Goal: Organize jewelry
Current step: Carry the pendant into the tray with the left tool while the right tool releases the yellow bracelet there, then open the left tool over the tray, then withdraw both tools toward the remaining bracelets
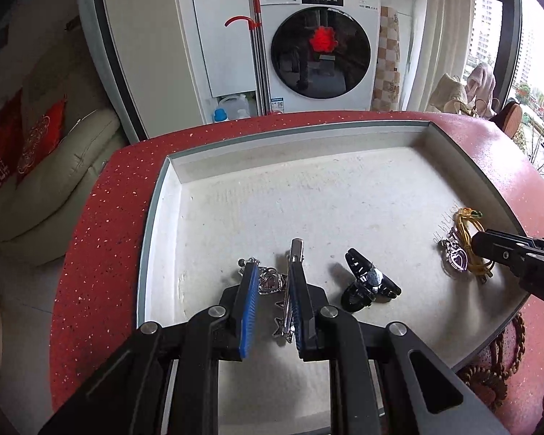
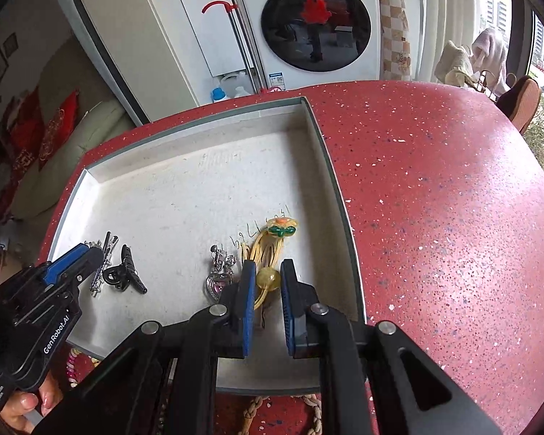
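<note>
A laundry corner is seen at the top of both views, with a white washing machine behind a red speckled table on which a shallow white tray is set. In the left wrist view, going from the left, a cream sofa with red cushions fills the left edge, and the left gripper is lowered into the near part of the tray at lower centre. Its blue pads are held a narrow gap apart; a silver hair clip lies along the inner face of the right-hand pad, and whether it is truly pinched cannot be told. A small silver crown charm is seen in the gap between the fingers. Just to the right a black claw clip rests on the tray floor, and further right a silver heart pendant lies beside a yellow cord bracelet. In the right wrist view, the left gripper is seen at lower left, a person's fingers wrapped on its handle. At lower centre the right gripper is lowered over the bracelet, its jaws slightly apart with a yellow bead of the bracelet between them; contact with the pads cannot be made out.
</note>
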Tool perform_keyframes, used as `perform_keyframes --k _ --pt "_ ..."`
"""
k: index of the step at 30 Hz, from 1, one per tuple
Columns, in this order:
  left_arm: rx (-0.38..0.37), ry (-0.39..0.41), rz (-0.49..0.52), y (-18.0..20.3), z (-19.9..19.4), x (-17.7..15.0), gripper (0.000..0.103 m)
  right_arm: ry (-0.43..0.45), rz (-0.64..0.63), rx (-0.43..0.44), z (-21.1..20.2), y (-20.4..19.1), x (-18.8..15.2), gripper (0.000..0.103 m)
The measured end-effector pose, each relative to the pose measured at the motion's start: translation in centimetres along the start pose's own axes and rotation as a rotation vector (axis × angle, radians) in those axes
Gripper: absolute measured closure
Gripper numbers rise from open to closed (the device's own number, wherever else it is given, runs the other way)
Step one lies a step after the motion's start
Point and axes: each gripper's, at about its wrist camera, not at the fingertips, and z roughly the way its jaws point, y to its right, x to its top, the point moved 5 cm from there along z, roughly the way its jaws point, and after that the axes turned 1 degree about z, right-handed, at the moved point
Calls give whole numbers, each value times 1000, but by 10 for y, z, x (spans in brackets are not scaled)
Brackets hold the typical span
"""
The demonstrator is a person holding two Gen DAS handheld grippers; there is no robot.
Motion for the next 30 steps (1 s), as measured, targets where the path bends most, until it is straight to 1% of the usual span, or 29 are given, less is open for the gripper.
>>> perform_keyframes --k 2,3,4,9,15,18,25,30 --pt "4 1 -9 -1 -2 -1 67 5 12 9 -4 1 0 76" --pt "6 2 -10 -2 -3 -1 67 10 15 16 -7 1 0 65" --pt "8 7 -10 -2 -4 -1 67 20 15 22 -11 1 1 56" --pt "11 29 -16 -3 -14 2 67 63 23 54 -28 -6 3 47" --pt "11 32 -19 -5 -24 1 67 92 22 63 -45 -11 1 44" --pt "12 30 -21 -6 -29 -1 67 111 31 62 -52 -11 -1 38" --pt "-1 34 -30 -10 -43 -6 67 111 30 66 -58 -12 -6 38" --pt "-8 38 -31 -10 -52 -10 67 119 41 69 -66 -13 -13 35"
